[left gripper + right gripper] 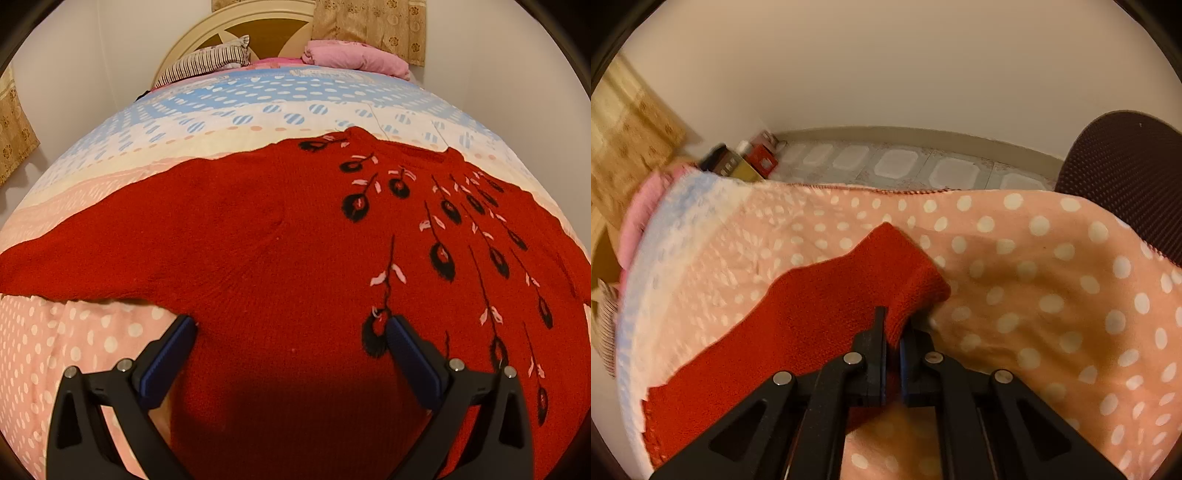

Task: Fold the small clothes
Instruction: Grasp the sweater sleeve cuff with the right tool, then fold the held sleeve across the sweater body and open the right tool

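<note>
The red sweater [280, 236] lies spread flat, front up, across the bed [74, 354], with no fold in it that shows, so the folding looks barely begun. Over the sweater's near left edge the left gripper [291, 325] hangs with jaws released, holding nothing. At the sweater's far right the right gripper [894, 328] has its jaws clenched on the sleeve cuff [916, 284], probably ready to carry that sleeve across the body; every fold is still left.
</note>
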A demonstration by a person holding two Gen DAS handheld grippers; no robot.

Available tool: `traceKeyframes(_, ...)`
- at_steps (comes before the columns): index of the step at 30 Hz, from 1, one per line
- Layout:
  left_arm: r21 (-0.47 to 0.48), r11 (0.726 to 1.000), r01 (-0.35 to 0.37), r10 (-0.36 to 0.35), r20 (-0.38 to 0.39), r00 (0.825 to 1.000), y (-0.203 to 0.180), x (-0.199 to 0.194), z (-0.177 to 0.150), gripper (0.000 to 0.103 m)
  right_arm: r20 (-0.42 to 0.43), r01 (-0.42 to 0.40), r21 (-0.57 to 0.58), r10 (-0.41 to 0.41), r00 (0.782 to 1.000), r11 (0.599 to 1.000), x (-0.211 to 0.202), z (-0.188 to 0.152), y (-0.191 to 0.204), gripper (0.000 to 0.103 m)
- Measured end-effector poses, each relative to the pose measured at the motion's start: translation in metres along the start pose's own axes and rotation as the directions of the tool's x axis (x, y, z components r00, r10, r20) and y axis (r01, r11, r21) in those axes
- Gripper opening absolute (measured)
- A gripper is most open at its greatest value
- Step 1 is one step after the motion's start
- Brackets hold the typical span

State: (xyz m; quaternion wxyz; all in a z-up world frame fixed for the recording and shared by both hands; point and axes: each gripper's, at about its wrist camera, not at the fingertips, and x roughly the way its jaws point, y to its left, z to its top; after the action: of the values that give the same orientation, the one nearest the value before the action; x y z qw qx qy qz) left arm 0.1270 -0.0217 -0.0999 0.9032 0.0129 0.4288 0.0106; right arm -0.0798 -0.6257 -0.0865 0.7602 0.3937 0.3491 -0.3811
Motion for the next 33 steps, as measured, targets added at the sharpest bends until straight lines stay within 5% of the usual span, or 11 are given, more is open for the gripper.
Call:
traceKeyframes(8,-0.001,1.000,0.001,-0.001,0.000,1.000,0.000,0.000,0.000,0.103,0.123,-0.088,-0.120,0.103,0.987,0.989,-0.066,-0.007,0.035,0.004)
traceKeyframes(17,0.010,0.998,0.054,-0.054,-0.002,0.999,0.011,-0.014,-0.004,0.103,0.185,-0.144,-0.421,0.240,0.953,0.896,-0.149,-0.077,0.158,0.004)
traceKeyframes(25,-0.100,0.990,0.103,-0.103,0.004,0.995,0.064,-0.038,-0.012,0.103,0.038,-0.307,-0.622,0.419,0.907,0.720,-0.185,-0.190,0.280,0.004)
traceKeyframes(33,-0.200,0.979,0.033,-0.018,0.074,0.997,0.135,-0.054,-0.009,0.103,-0.176,-0.450,-0.688,0.471,0.864,0.569,-0.163,-0.328,0.375,0.004)
